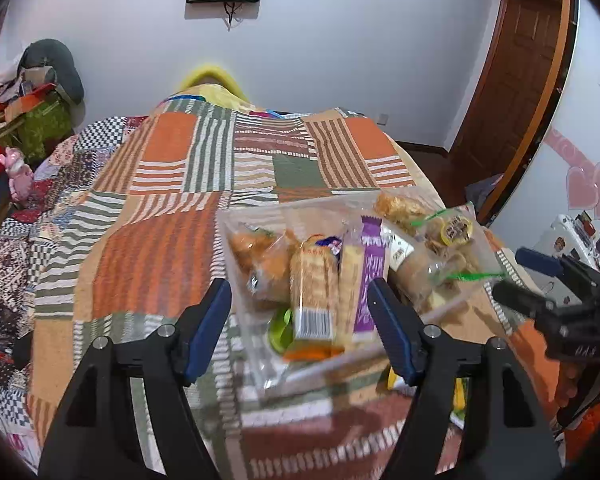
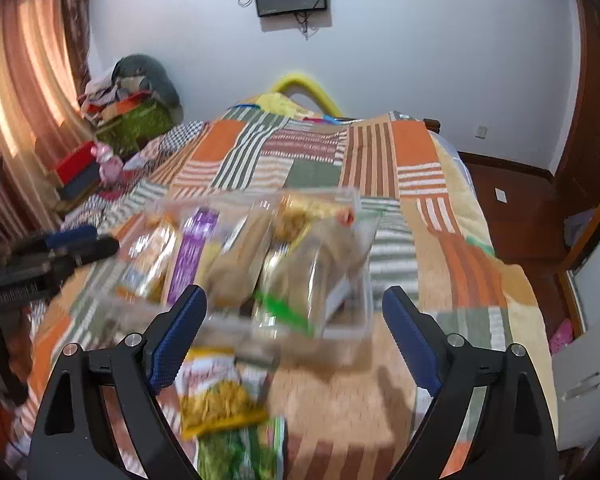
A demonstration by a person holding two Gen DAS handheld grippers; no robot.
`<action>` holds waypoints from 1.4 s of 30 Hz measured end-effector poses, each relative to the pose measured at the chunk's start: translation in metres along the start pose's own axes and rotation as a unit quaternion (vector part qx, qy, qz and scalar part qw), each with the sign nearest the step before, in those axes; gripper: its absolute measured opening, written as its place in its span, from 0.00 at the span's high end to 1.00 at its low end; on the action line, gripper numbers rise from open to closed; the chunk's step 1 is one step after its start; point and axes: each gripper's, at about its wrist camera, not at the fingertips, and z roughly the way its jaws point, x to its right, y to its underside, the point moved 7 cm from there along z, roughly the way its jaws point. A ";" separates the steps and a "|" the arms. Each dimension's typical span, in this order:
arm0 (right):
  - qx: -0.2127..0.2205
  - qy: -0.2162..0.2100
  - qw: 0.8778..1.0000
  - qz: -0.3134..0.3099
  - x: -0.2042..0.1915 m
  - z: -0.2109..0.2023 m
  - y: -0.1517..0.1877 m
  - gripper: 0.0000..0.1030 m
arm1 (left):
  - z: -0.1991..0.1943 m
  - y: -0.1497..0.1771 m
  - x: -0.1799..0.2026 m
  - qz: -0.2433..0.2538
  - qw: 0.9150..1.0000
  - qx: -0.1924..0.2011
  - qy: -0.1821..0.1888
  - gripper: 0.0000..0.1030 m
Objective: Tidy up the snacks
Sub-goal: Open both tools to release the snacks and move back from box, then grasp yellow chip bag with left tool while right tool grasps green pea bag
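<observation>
A patchwork quilt (image 1: 172,184) served as the work surface. Ahead of both grippers sat a clear bin (image 2: 356,296), snacks stood upright inside to stay sorted. The left gripper (image 1: 300,332) and right gripper (image 2: 296,340) hung spread apart, empty. Only the right view showed the yellow packet (image 2: 216,396) and green packet (image 2: 240,456) lying outside, just below its fingers.

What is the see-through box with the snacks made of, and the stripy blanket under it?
The box looks like clear, glossy hard plastic: the snacks and blanket show through its walls, and its rim keeps a straight edge. The blanket looks like soft, matte woven cloth in striped patches.
</observation>
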 end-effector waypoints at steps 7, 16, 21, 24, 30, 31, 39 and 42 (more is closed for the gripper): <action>-0.054 -0.014 0.998 -0.021 -0.021 0.011 0.048 0.14 | -0.016 0.036 0.001 0.013 1.000 -0.022 0.001 0.30; -0.122 -0.029 0.992 -0.021 -0.029 0.036 0.084 0.26 | -0.008 0.078 0.024 0.034 0.997 -0.067 0.022 0.30; -0.114 -0.027 0.993 -0.026 -0.023 0.034 0.084 0.54 | 0.000 0.081 0.042 0.038 0.996 -0.077 0.039 0.30; -0.105 -0.027 0.994 -0.016 -0.015 0.028 0.085 0.57 | 0.007 0.081 0.055 0.042 0.994 -0.084 0.049 0.30; -0.087 -0.011 0.996 0.007 0.010 0.012 0.088 0.64 | 0.022 0.078 0.083 0.045 0.992 -0.091 0.069 0.29; -0.082 -0.005 0.997 0.013 0.017 0.010 0.087 0.64 | 0.026 0.078 0.088 0.047 0.992 -0.094 0.071 0.29; -0.059 0.000 0.997 0.041 0.037 -0.011 0.093 0.64 | 0.073 0.088 0.107 0.062 0.989 -0.122 0.054 0.28; -0.055 0.002 0.998 0.041 0.040 -0.015 0.096 0.64 | 0.077 0.089 0.112 0.069 0.989 -0.120 0.056 0.30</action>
